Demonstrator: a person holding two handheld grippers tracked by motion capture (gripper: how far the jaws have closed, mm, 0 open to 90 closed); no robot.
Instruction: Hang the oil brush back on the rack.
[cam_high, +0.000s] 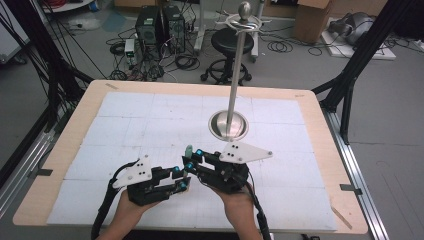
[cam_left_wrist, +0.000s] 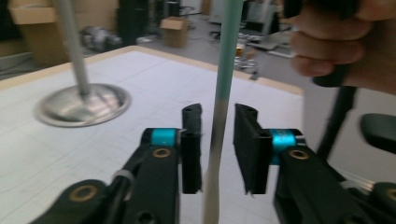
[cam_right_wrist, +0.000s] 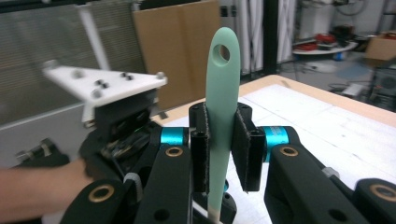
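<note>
Legible text, labels, brands, numbers, signs: none in any view. The cardboard boxes (cam_high: 312, 17) on the floor beyond the table's far edge carry no print that can be made out, and the dark computer cases (cam_high: 160, 27) there are too small and blurred to read

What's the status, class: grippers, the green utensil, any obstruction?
Right gripper shut on green utensil, handle hole up. Left gripper open around its pale lower end, pads apart. Metal stand beyond, not in the way.
</note>
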